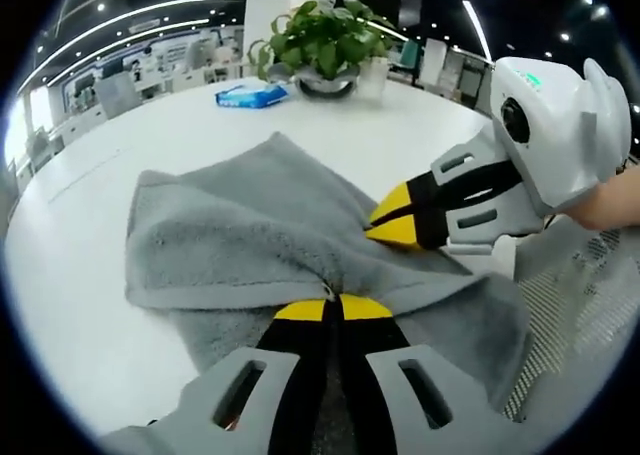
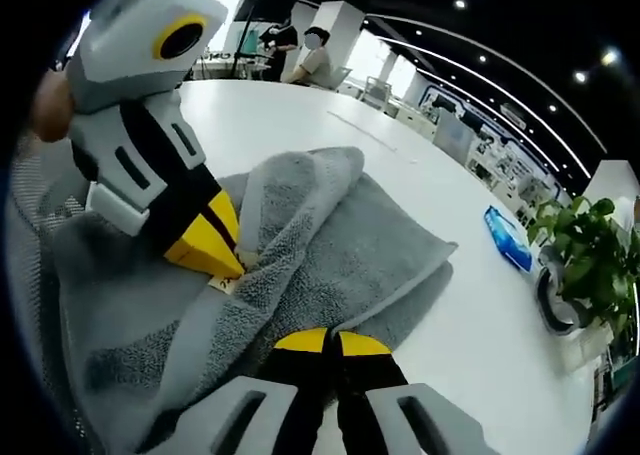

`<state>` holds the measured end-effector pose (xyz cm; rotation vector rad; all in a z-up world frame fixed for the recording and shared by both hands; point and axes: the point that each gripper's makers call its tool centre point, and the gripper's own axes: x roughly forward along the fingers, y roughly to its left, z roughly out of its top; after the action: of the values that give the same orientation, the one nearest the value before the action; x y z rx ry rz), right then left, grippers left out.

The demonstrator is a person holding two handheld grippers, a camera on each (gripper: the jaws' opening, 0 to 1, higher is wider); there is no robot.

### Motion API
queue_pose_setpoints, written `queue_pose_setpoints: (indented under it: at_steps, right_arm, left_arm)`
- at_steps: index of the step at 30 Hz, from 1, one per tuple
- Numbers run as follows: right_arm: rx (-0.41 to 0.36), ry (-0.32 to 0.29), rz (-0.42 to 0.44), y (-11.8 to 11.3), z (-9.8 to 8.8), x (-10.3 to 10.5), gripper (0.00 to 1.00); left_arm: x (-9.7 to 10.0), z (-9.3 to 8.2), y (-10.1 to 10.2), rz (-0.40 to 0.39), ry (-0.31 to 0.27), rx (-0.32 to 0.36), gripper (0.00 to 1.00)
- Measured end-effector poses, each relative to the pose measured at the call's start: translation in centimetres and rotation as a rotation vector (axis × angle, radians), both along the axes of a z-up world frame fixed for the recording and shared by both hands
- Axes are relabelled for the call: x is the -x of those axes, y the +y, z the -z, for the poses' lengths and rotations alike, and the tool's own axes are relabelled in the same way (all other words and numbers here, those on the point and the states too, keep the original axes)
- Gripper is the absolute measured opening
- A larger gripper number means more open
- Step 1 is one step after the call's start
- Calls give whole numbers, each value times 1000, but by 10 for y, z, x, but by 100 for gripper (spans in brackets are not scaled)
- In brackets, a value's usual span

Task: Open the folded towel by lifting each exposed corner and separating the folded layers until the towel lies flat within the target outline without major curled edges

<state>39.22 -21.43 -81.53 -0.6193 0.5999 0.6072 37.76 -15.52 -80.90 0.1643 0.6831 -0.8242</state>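
The grey towel (image 1: 250, 230) is lying bunched and partly folded on the white table (image 1: 90, 265), its layers rising into thick ridges across the middle of the left gripper view. The left gripper (image 1: 333, 308), at bottom centre, is pinching a fold with its yellow-tipped jaws together on the cloth. The right gripper (image 1: 385, 223) is entering from the right of the frame, its jaws closed on another fold beside it, the towel puckering between them.

Bright ceiling strip lights, sharp focus, fisheye-bent edges
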Motion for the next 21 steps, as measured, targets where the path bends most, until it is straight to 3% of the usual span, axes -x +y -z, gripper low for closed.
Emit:
queue_pose_setpoints:
  at_steps: [10, 12, 13, 15, 16, 21]
  right_arm:
    - [-7, 18, 12, 1, 0, -3, 0]
    - [1, 22, 3, 2, 0, -3, 0]
    - [2, 22, 0, 2, 0, -3, 0]
    - [-28, 38, 25, 1, 0, -3, 0]
    - [-58, 56, 45, 1, 1, -3, 0]
    - [-53, 62, 26, 1, 0, -3, 0]
  left_arm:
    - [1, -2, 5, 1, 14, -3, 1]
    - [1, -1, 9, -15, 56, 20, 1]
    - [0, -1, 10, -55, 108, 55, 1]
    - [-1, 0, 9, -67, 142, 76, 0]
    - [-3, 1, 10, -63, 137, 73, 0]
    - [-2, 0, 10, -51, 127, 54, 0]
